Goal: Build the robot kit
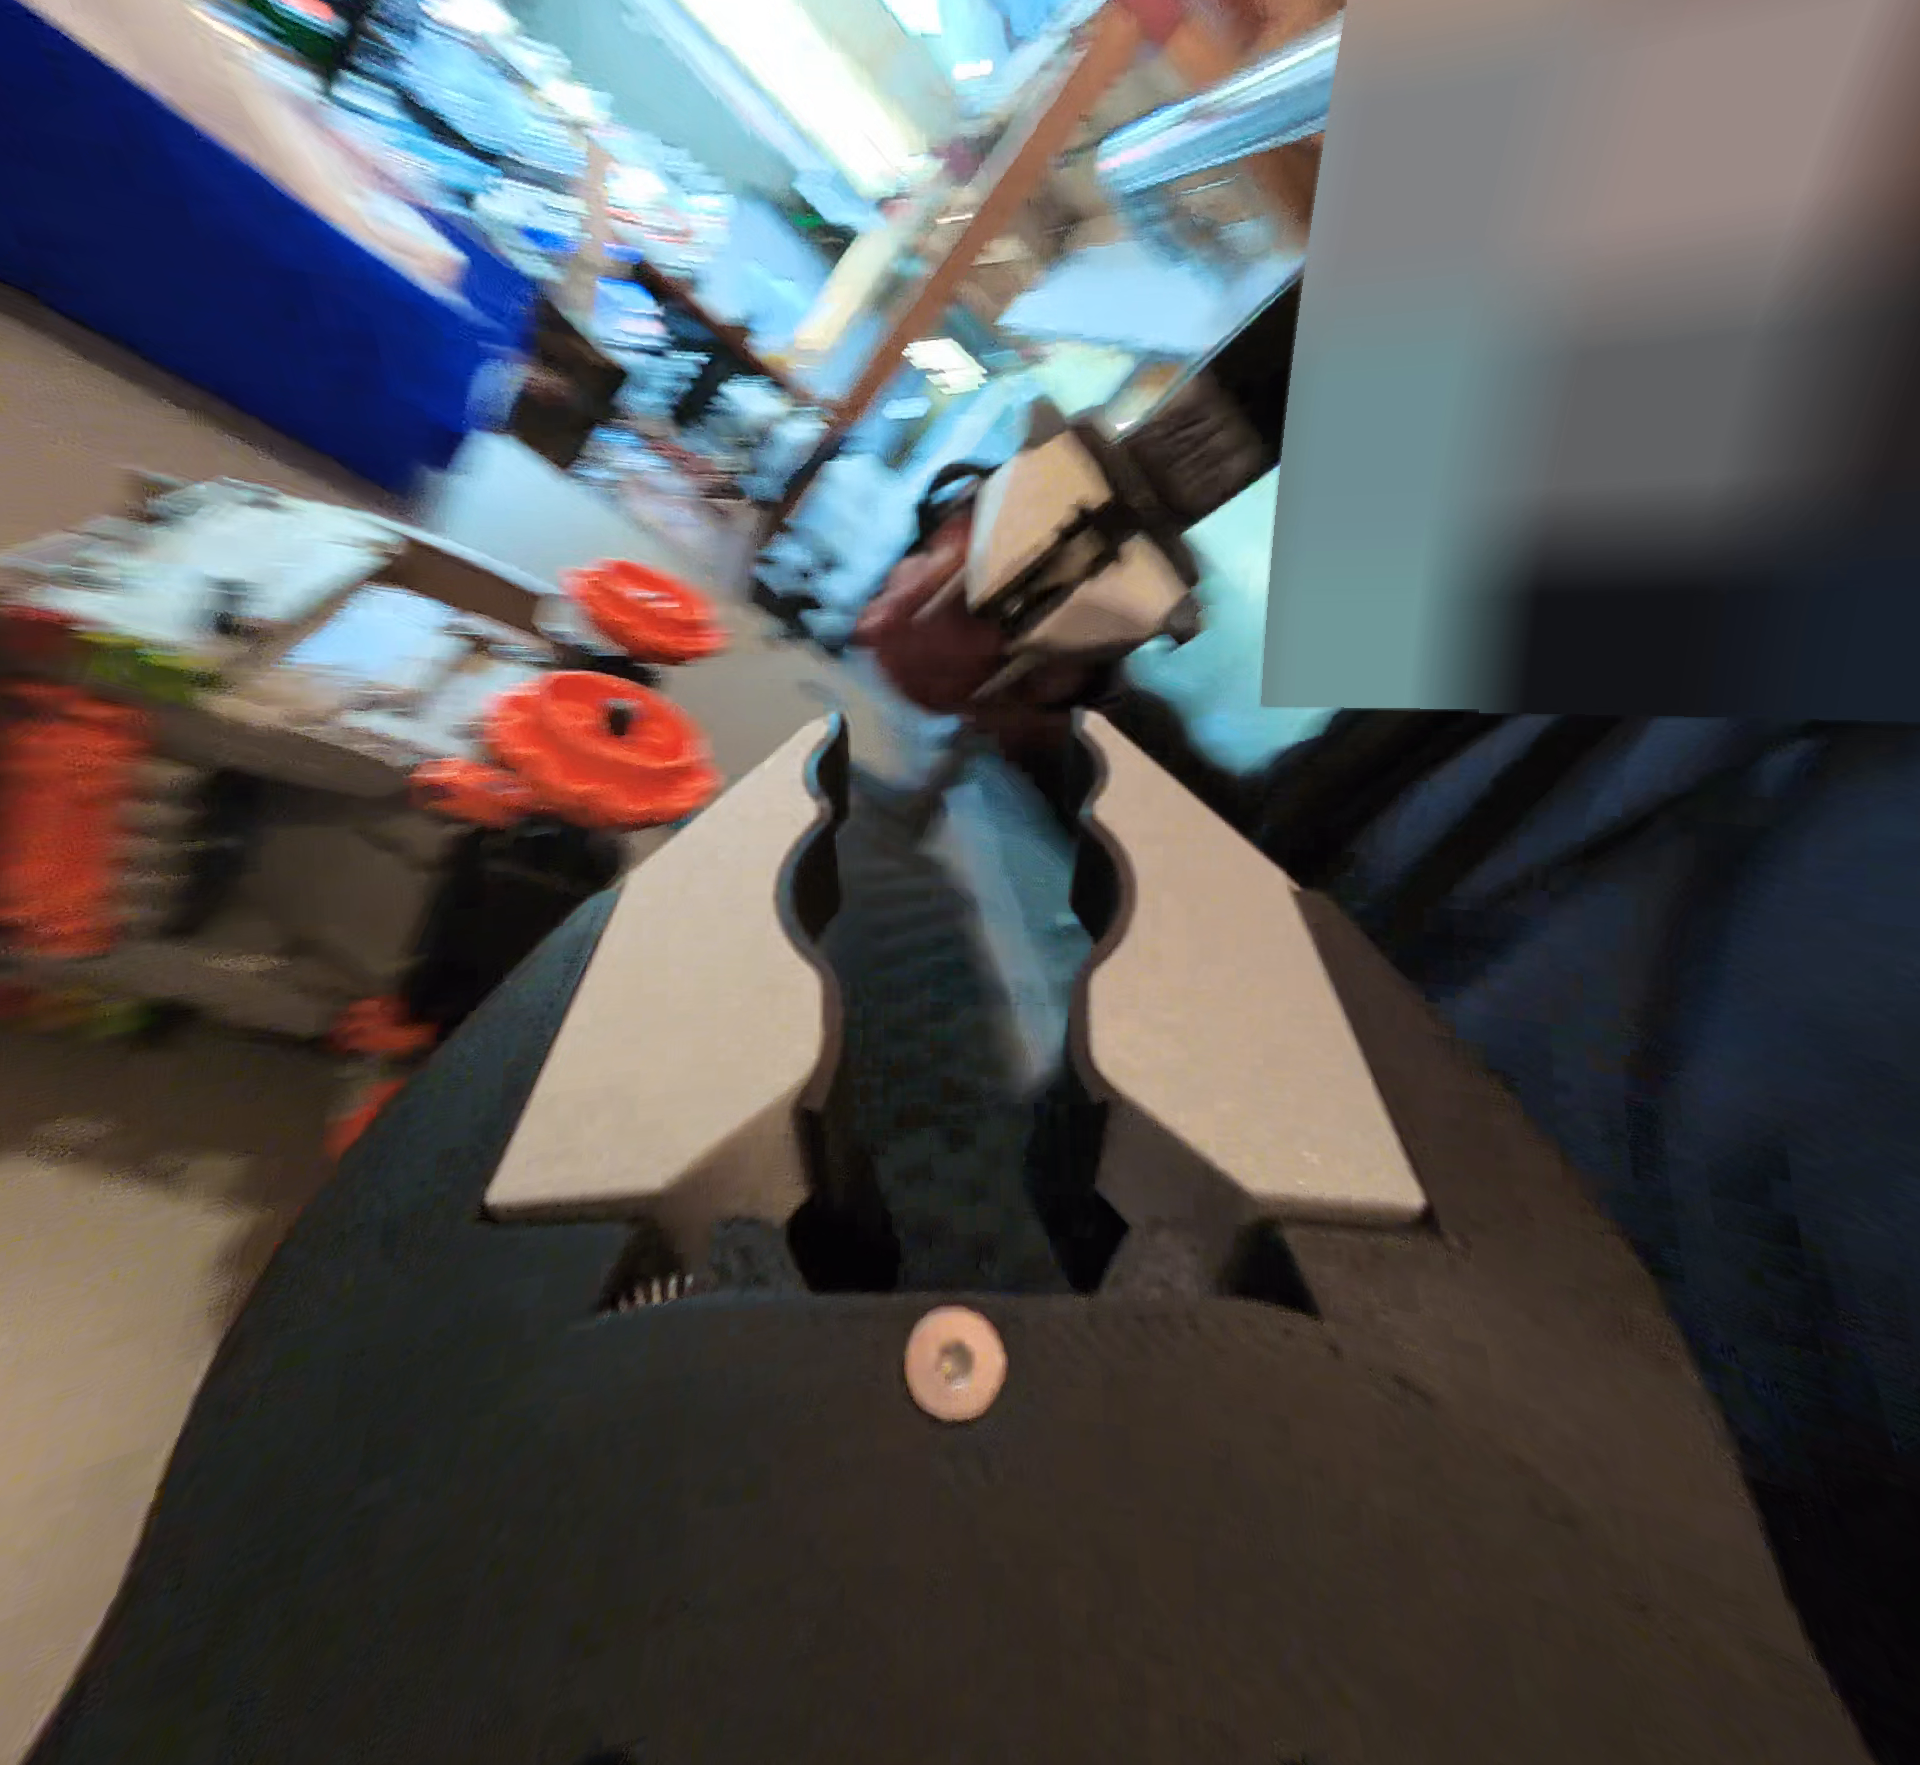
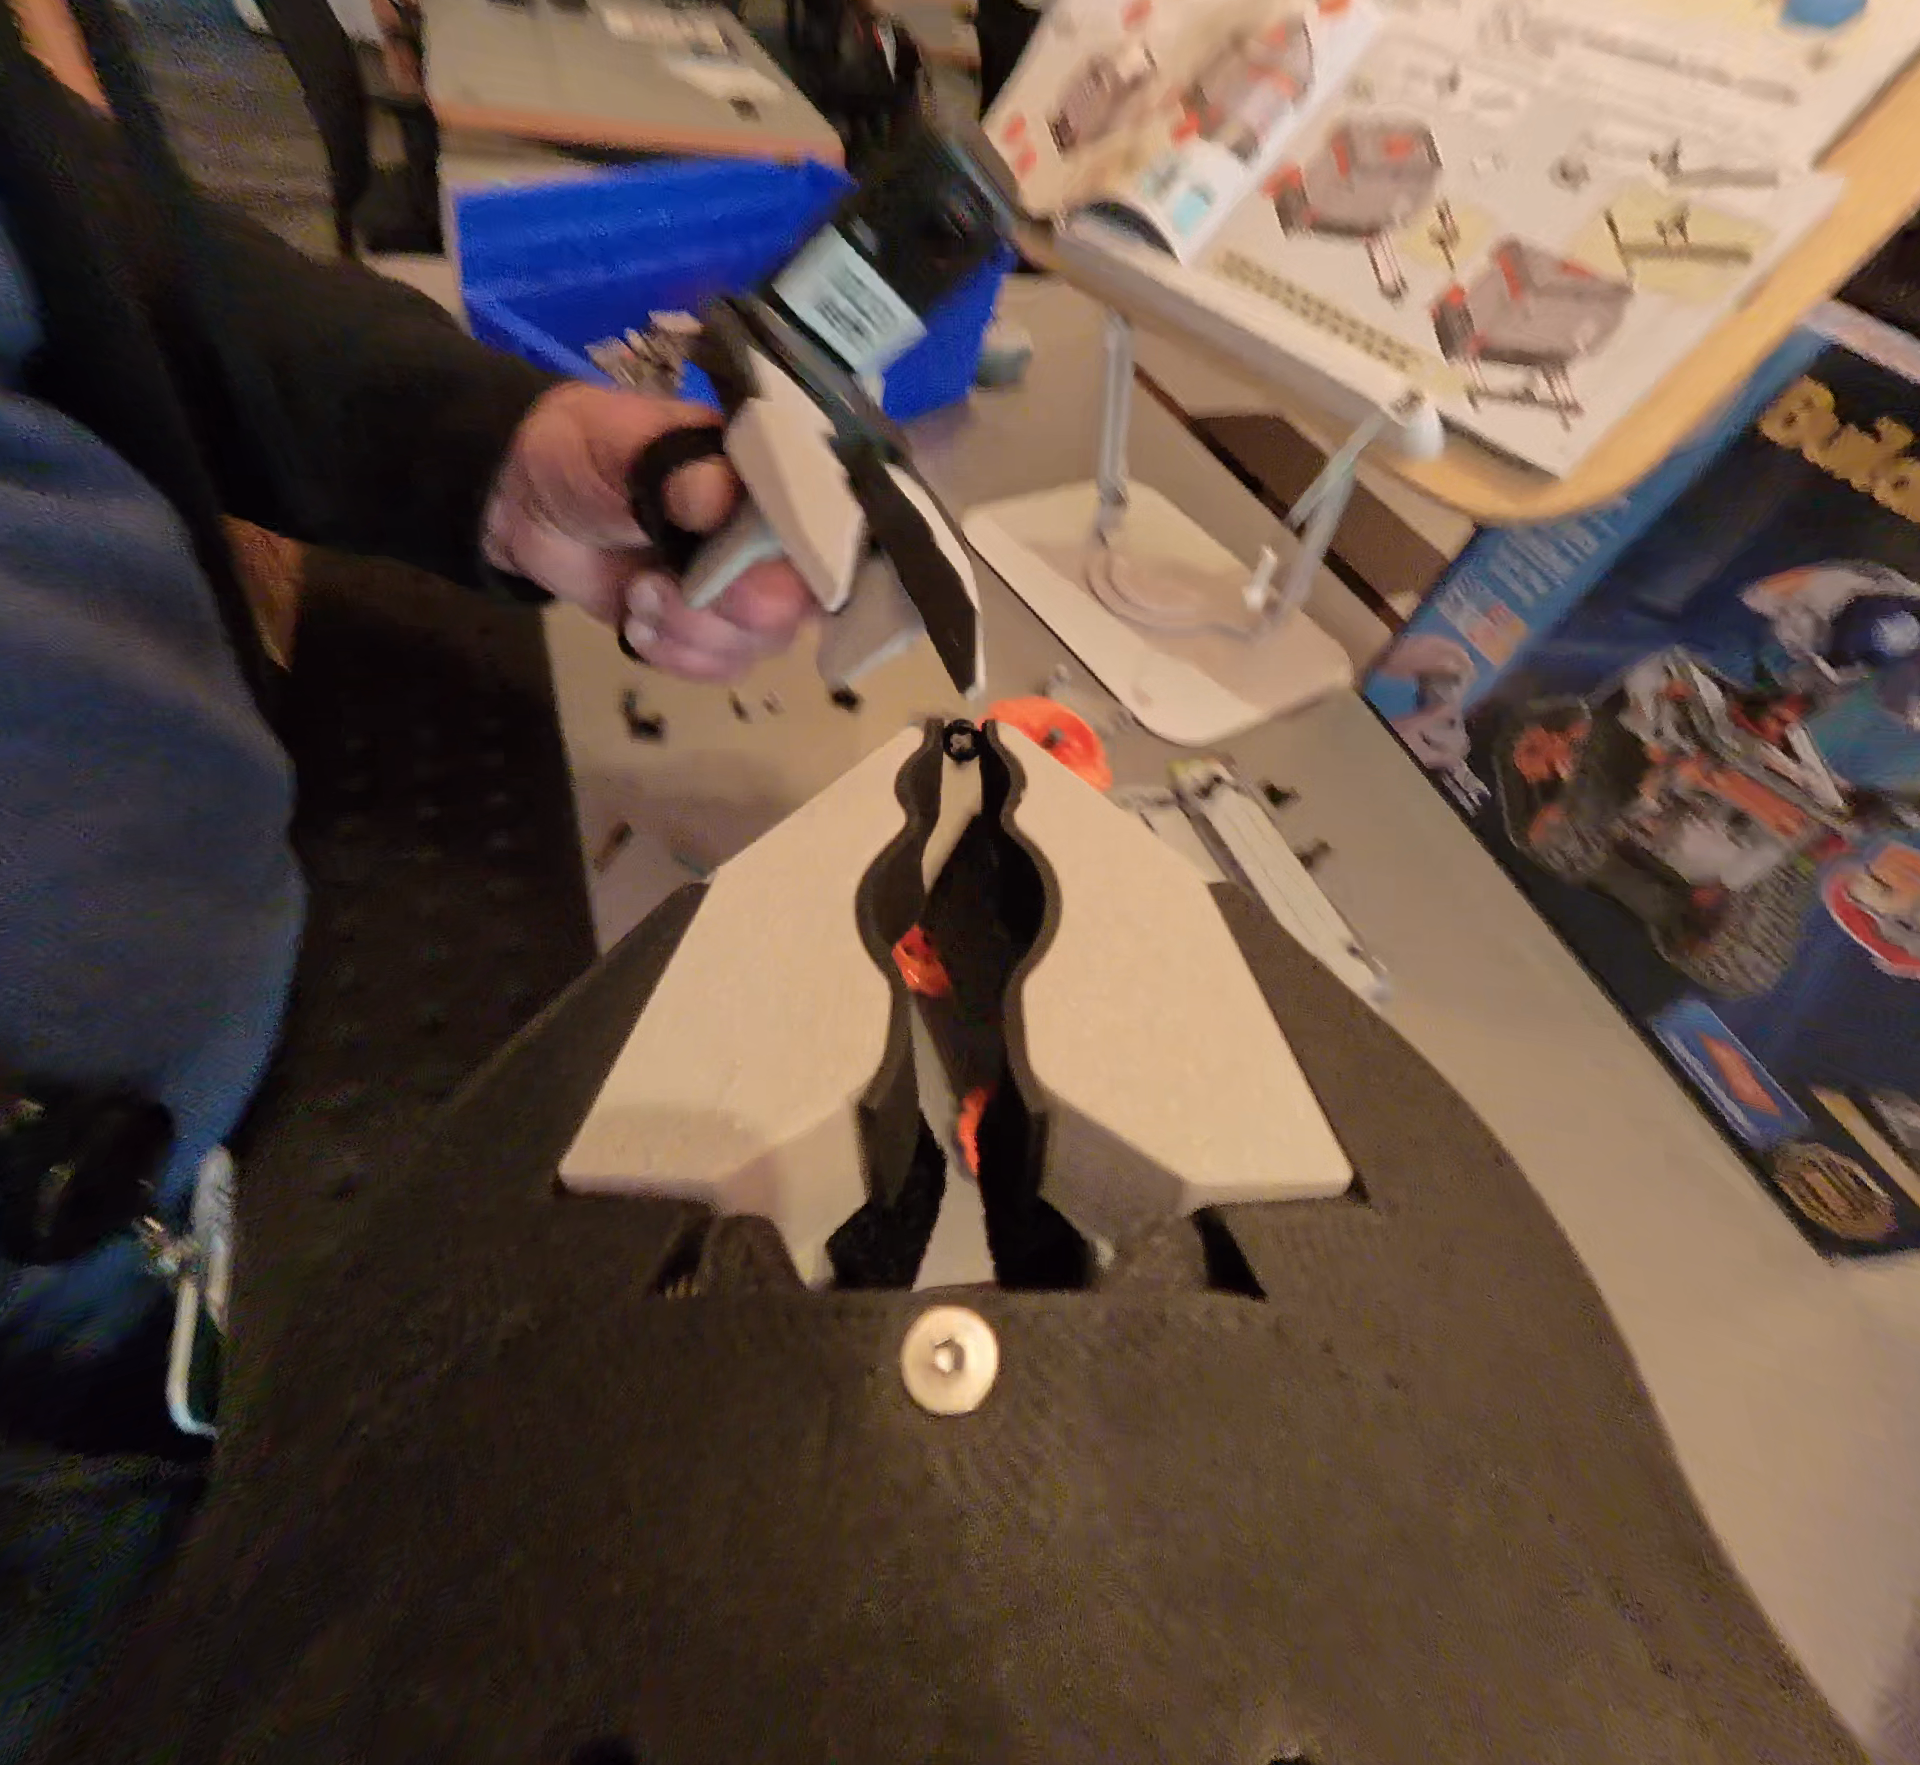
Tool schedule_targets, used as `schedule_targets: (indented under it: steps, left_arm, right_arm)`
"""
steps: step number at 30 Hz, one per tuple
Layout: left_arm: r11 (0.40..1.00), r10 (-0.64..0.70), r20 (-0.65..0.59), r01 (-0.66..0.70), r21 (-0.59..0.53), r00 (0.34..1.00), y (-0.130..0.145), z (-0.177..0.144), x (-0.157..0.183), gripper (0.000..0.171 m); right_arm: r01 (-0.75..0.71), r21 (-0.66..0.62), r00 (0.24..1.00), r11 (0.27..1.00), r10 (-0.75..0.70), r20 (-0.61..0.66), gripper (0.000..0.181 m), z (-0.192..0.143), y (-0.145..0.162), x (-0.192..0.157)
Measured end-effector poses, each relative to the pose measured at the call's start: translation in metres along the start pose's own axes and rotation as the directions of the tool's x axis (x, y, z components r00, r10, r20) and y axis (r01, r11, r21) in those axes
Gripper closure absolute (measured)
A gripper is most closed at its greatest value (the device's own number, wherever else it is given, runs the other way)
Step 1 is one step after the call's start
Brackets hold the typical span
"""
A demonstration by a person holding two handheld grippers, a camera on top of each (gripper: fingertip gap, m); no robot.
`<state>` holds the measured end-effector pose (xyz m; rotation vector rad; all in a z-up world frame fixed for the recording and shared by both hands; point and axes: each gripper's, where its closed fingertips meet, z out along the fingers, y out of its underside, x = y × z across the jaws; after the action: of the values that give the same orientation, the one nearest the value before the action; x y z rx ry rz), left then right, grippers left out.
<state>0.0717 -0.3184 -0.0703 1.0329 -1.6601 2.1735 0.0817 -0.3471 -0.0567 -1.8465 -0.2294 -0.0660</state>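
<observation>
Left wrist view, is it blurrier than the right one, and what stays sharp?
Left wrist view: heavy motion smear across the orange wheels; only the left gripper is crisp. Right wrist view: milder blur; the right gripper, pinching a small black part, reads clearly.

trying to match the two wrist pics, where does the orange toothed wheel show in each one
Left wrist view: two round orange toothed plastic wheels sit left of centre, beside the left fingertip, blurred.
Right wrist view: one orange toothed wheel peeks out just behind the right gripper, whose tips pinch a small black ring-shaped part.
Shared landmark: the blue plastic bin, upper left in both.
</observation>
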Motion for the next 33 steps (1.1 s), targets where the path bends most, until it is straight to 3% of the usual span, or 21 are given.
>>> schedule_targets:
  steps: [2,5,6,10,13,21,33]
  left_arm:
    - [0.984,0.178,0.213,-0.169,-0.061,0.961,0.002,-0.009,-0.028,0.120]
    - [0.949,0.314,0.375,-0.273,-0.159,0.872,0.005,-0.012,-0.058,0.095]
    - [0.931,0.362,0.398,-0.304,-0.203,0.843,0.010,-0.011,-0.066,0.095]
    - [0.893,0.442,0.386,-0.358,-0.272,0.809,0.021,0.001,-0.078,0.095]
    - [0.888,0.457,0.373,-0.387,-0.249,0.808,0.019,0.007,-0.082,0.108]
    - [0.876,0.482,0.367,-0.427,-0.226,0.795,0.018,0.004,-0.086,0.126]
    - [0.862,0.506,0.352,-0.453,-0.227,0.787,0.020,0.005,-0.086,0.134]
  right_arm:
    - [0.008,-0.110,0.999,0.994,-0.012,-0.037,0.177,-0.005,0.014,0.024]
    - [0.013,-0.260,0.999,0.966,-0.024,-0.039,0.178,-0.010,0.030,0.052]
    - [0.008,-0.316,1.000,0.949,-0.015,-0.019,0.178,-0.010,0.036,0.058]
    - [0.070,-0.508,0.994,0.859,-0.019,0.106,0.177,-0.005,0.063,0.063]
    - [0.120,-0.585,0.984,0.802,-0.019,0.176,0.177,-0.001,0.074,0.063]
    - [0.142,-0.677,0.960,0.722,0.066,0.273,0.177,0.001,0.077,0.059]
    - [0.137,-0.726,0.957,0.674,0.098,0.272,0.177,-0.004,0.079,0.060]
